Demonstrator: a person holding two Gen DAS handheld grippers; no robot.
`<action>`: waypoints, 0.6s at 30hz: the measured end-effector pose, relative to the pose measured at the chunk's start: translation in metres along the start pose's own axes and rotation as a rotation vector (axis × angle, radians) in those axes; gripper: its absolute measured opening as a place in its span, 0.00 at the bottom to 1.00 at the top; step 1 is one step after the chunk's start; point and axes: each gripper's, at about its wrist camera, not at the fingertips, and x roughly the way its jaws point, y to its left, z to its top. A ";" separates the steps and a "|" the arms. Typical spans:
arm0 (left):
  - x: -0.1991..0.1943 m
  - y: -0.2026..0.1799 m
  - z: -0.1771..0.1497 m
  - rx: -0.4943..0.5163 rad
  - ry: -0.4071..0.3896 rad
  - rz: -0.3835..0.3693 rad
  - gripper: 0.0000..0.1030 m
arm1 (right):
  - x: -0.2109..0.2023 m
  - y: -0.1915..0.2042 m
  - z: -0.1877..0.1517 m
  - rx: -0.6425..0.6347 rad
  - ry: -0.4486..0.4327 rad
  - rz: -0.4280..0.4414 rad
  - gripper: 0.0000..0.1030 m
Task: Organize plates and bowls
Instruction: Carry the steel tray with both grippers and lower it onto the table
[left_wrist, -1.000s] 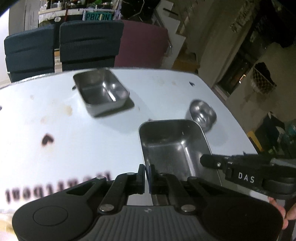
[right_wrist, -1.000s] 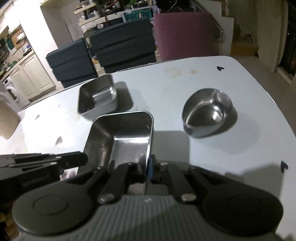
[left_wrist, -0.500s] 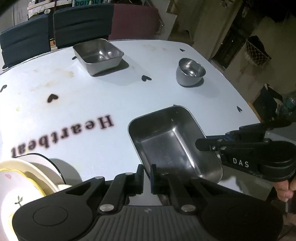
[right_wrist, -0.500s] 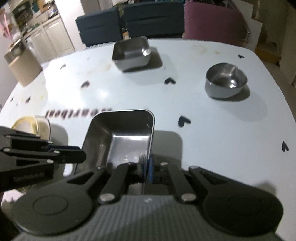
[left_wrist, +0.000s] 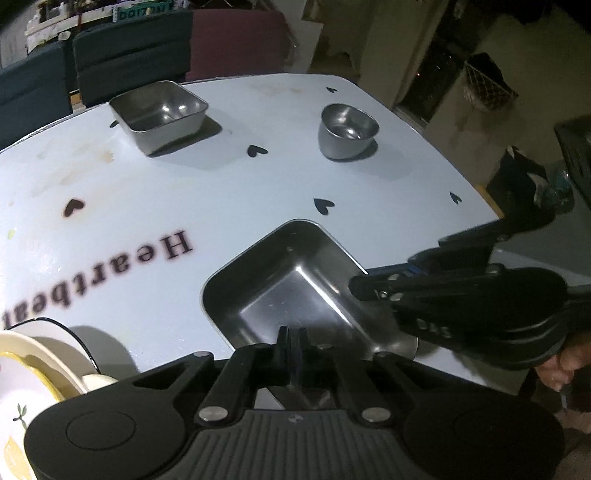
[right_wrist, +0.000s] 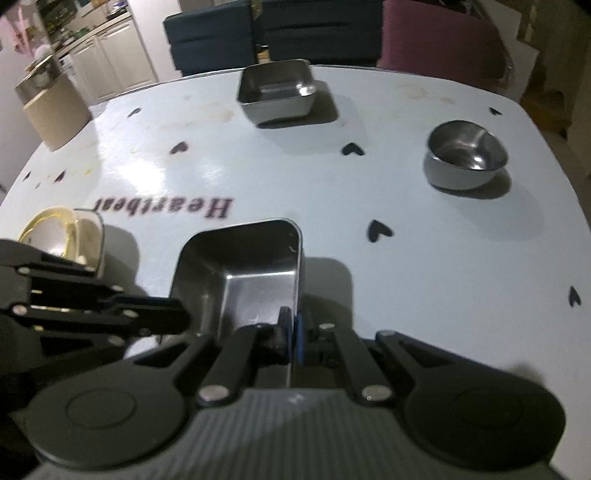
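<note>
A rectangular steel tray (left_wrist: 291, 291) (right_wrist: 240, 266) sits low at the near side of the white table (left_wrist: 221, 192); whether it touches the top I cannot tell. My left gripper (left_wrist: 293, 341) pinches its near rim, jaws closing on the thin metal edge. My right gripper (right_wrist: 291, 332) is shut on the tray's right-hand rim, and its fingers (left_wrist: 373, 288) show from the side in the left wrist view. Farther back stand a square steel container (left_wrist: 162, 110) (right_wrist: 277, 88) and a round steel bowl (left_wrist: 347, 129) (right_wrist: 465, 155).
A stack of cream ceramic dishes (left_wrist: 37, 354) (right_wrist: 62, 229) lies just left of the tray. A cardboard box (right_wrist: 55, 110) stands at the far left corner. Dark blue chairs (left_wrist: 129, 48) and a maroon chair (right_wrist: 439, 40) line the far edge. A hand (left_wrist: 561, 365) grips the right tool.
Both grippers have carried the tray back toward the near edge, away from the square container and round bowl. The ceramic stack has come into view at the left.
</note>
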 end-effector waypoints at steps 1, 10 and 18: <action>0.000 0.000 0.000 -0.005 0.002 -0.002 0.02 | 0.001 0.002 0.000 -0.009 0.005 -0.011 0.03; -0.015 0.018 0.004 -0.061 -0.050 0.035 0.03 | 0.006 -0.011 -0.003 0.041 0.030 -0.031 0.03; -0.010 0.025 0.019 -0.002 -0.127 0.111 0.29 | 0.012 -0.018 -0.007 0.092 0.037 -0.040 0.06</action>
